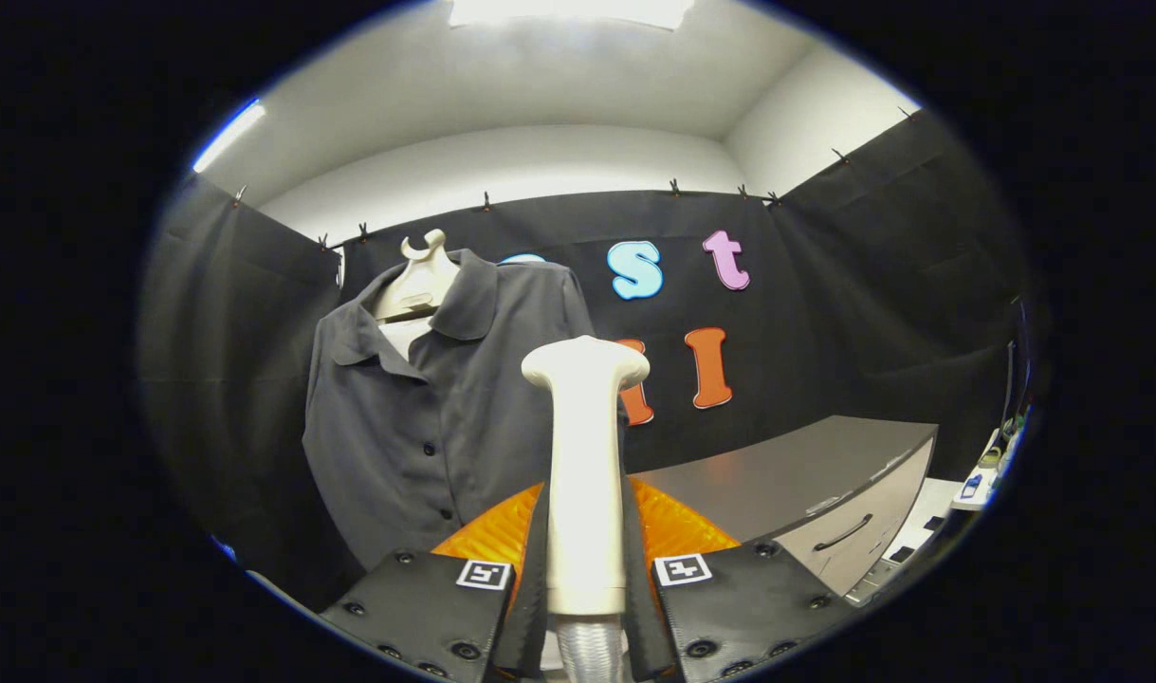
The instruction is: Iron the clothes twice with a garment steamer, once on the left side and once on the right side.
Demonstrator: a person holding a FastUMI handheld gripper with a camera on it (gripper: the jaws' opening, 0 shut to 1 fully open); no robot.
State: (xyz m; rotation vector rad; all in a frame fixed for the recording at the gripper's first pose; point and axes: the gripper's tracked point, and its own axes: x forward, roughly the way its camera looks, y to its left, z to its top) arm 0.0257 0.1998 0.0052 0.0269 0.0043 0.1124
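Observation:
A cream garment steamer (585,455) stands upright between my fingers, and my gripper (585,560) is shut on its handle. Its wide head is at the top and a ribbed grey hose leaves its base. Beyond it and to the left hangs a dark grey button-up shirt (426,408) on a cream hanger (418,280). The steamer head sits in front of the shirt's right half, with some distance still between them. The shirt's lower right part is hidden behind the steamer and my fingers.
A grey cabinet (824,493) with a drawer handle stands to the right, beyond my fingers. Small items lie on a white surface (971,489) at the far right. Black cloth walls the booth behind the shirt.

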